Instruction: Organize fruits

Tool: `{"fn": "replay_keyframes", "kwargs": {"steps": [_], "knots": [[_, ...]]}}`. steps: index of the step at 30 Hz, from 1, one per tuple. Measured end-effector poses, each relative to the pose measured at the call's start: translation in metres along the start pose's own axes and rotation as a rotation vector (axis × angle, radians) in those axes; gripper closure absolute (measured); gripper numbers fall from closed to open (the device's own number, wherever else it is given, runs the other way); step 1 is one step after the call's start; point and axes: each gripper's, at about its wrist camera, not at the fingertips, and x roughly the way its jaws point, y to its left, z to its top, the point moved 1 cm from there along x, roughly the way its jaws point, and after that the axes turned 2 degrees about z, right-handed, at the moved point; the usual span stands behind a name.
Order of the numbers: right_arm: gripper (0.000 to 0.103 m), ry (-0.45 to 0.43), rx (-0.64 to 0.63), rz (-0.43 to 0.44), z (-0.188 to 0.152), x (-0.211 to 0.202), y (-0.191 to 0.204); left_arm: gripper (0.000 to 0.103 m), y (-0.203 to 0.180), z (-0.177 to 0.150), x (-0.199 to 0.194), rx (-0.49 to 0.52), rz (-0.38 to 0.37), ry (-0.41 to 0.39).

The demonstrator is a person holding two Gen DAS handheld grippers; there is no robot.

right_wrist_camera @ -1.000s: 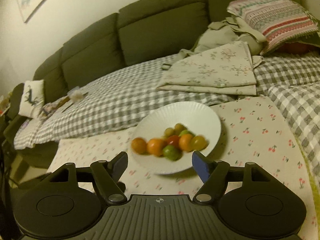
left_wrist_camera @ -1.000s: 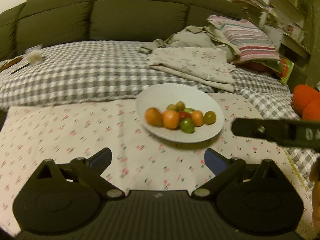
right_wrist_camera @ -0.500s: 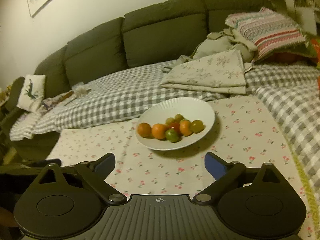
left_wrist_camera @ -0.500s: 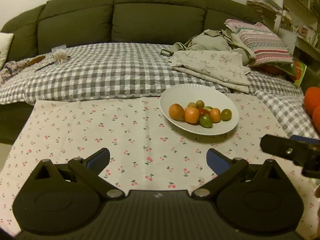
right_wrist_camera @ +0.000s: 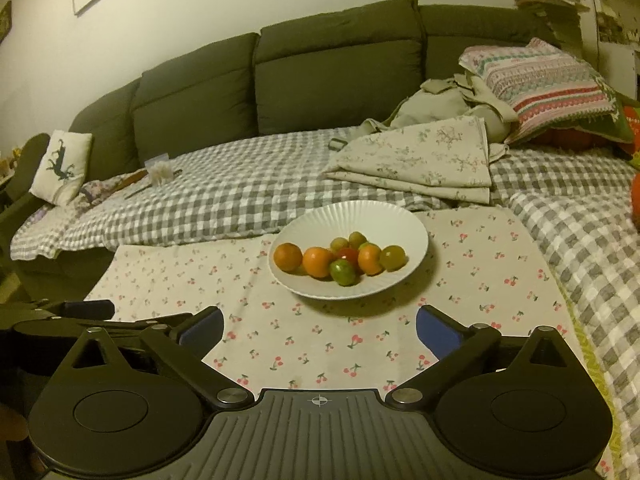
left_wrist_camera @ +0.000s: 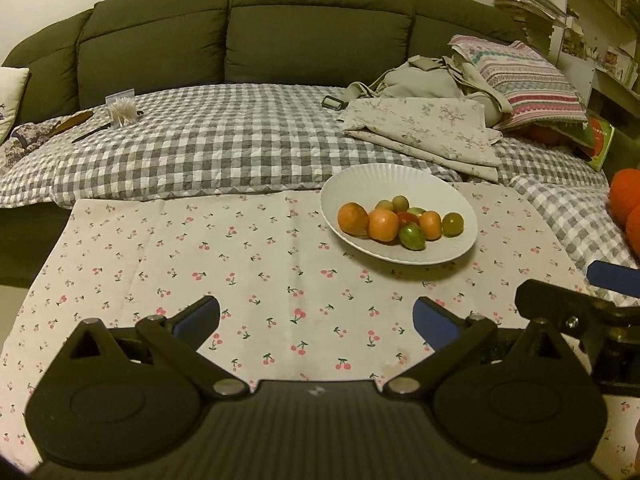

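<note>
- The right gripper (right_wrist_camera: 319, 330) hangs above the cherry-print cloth (right_wrist_camera: 304, 344); its jaws have just been opening and now stand wide, with nothing between the blue pads (right_wrist_camera: 434, 330).
- The left gripper (left_wrist_camera: 316, 318) is also spread wide over the same cloth, and only bare cloth shows between its fingers.
- In the left wrist view the right gripper shows at the right edge, beside the left one, with one blue pad tip visible.
- In the right wrist view a dark finger of the left gripper reaches in from the left edge, low over the cloth.
- The white ribbed plate (right_wrist_camera: 384, 220) sits on the cloth, ahead of both grippers and apart from them, near the cloth's far edge.
- The fruits (right_wrist_camera: 340, 260) lie clustered in the plate: three orange ones (left_wrist_camera: 383, 224), a red one in the middle, and several green or yellow-green ones (left_wrist_camera: 411, 237) around them.
- One orange fruit (left_wrist_camera: 352, 219) lies at the left end of the cluster and a yellow-green fruit (left_wrist_camera: 453, 224) at the right end.
- Behind the plate a grey checked blanket (left_wrist_camera: 208, 148) covers the seat of a dark green sofa (left_wrist_camera: 320, 28).
- A folded floral cloth (left_wrist_camera: 424, 128) rests on the blanket beyond the plate, with a striped pillow (left_wrist_camera: 528, 80) and a crumpled beige garment behind it.
- At the right edge of the left wrist view sits something rounded and orange (left_wrist_camera: 626, 196); what it is I cannot tell.
</note>
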Motion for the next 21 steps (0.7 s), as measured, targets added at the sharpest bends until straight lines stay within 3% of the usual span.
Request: {"fn": "replay_keyframes", "kwargs": {"steps": [21], "knots": [[0.000,0.015,-0.019,-0.003,-0.0032,0.0020,0.0027,0.001,-0.0022,-0.0033,0.0002,0.019,-0.008,-0.010]]}}
